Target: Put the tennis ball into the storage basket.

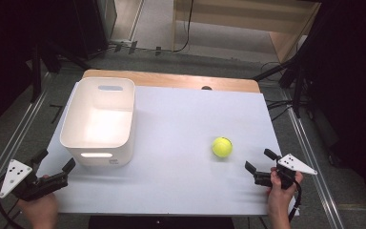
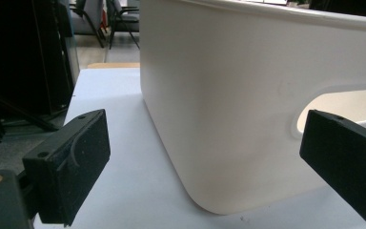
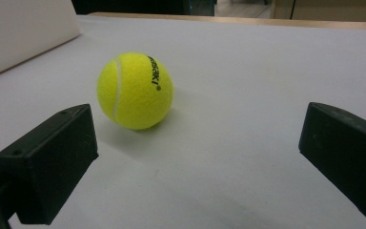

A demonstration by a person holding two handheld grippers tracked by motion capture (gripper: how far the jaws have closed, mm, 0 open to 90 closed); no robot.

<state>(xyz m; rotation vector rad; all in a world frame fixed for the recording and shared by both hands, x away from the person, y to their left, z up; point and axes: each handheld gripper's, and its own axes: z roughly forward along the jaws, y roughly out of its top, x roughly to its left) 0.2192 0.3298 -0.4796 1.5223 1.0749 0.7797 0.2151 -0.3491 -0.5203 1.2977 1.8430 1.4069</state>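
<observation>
White board covers the wooden table (image 1: pixel 171 80), which stands on grey carpet among dark stands and cables. Right gripper (image 1: pixel 258 163) hovers near the table's right edge, jaws wide apart and holding nothing; the yellow tennis ball (image 1: pixel 222 147) rests on the board just ahead of it, unobstructed. Left gripper (image 1: pixel 57 162), jaws likewise apart, faces the near wall of the white plastic bin (image 1: pixel 76 125).

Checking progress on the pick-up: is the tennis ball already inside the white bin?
No, the tennis ball lies on the white table, well apart from the white bin.
</observation>
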